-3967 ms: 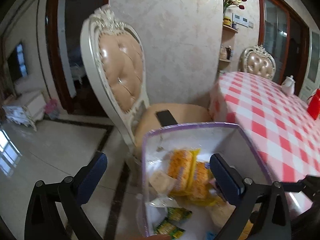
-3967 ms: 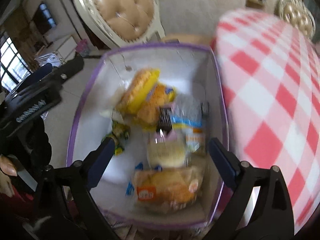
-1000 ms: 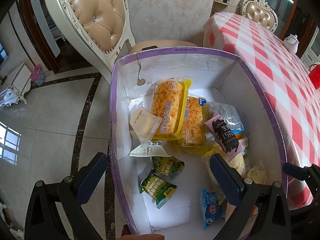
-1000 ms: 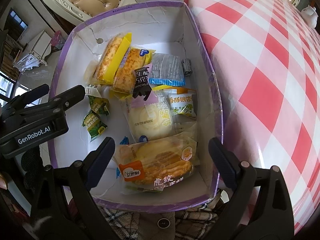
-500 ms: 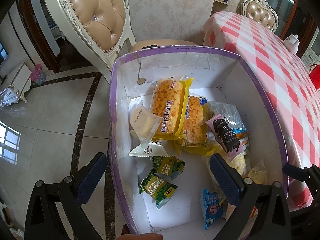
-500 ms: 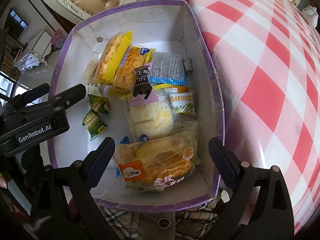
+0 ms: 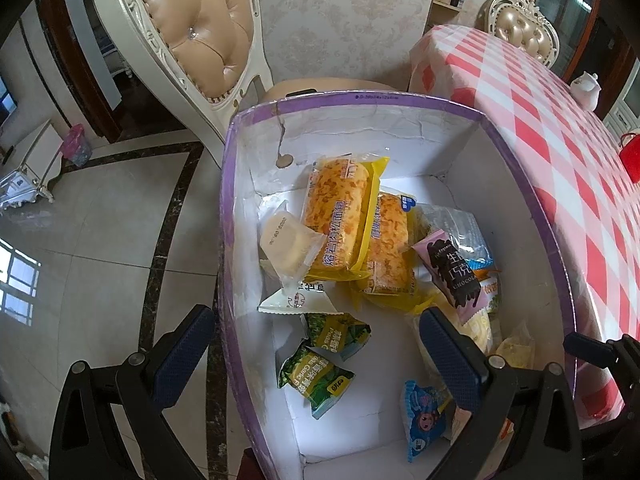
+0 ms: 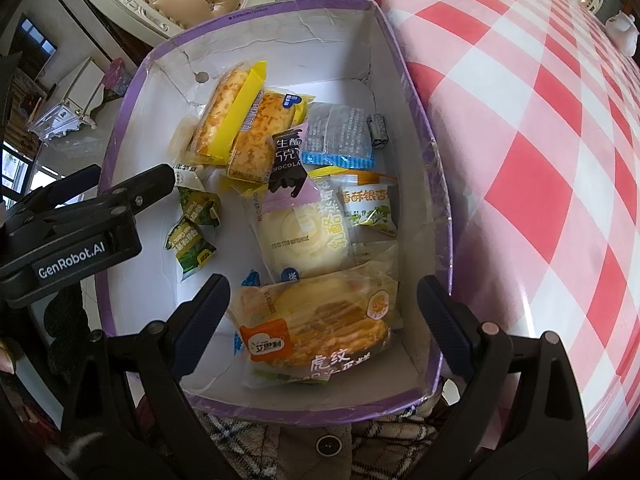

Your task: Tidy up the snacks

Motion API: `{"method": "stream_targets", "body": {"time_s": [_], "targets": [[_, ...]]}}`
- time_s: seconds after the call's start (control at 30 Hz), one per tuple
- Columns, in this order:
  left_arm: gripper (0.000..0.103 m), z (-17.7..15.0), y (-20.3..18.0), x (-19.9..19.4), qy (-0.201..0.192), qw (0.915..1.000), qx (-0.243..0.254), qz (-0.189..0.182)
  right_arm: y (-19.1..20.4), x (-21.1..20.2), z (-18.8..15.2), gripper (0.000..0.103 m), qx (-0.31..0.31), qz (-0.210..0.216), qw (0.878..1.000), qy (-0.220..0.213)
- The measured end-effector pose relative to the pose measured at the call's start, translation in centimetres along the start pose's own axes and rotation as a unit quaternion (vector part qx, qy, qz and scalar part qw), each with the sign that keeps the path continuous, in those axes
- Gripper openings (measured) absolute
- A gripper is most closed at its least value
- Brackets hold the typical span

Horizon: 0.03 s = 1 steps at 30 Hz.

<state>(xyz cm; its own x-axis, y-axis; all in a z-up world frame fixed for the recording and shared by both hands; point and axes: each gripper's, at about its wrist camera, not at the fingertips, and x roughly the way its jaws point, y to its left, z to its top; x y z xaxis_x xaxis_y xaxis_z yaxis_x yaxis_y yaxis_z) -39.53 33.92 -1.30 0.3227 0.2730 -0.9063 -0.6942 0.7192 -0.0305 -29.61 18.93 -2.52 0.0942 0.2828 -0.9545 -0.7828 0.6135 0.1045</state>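
Hovering unchanged over snack box (image 8: 440,216): left tool (image 7: 316,354) and right tool (image 8: 322,312) both spread, empty.

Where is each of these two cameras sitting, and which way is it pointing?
Left wrist view: rides the left gripper, looking down into the purple-rimmed box, chair behind; its own two open fingers show.
Right wrist view: rides the right gripper, looking down at the tiger-stripe bread pack beside the checked table; its fingers and the left gripper show.
Shared: the box and the two yellow bread packs.
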Motion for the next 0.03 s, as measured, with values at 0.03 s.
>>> {"method": "stream_targets", "body": {"time_s": [0.03], "targets": [[0.103,-0.01,-0.03,-0.02,-0.001,1.0,0.001,0.001,0.0,0.0,0.0,0.095,0.0,0.0,1.0,0.0]]}}
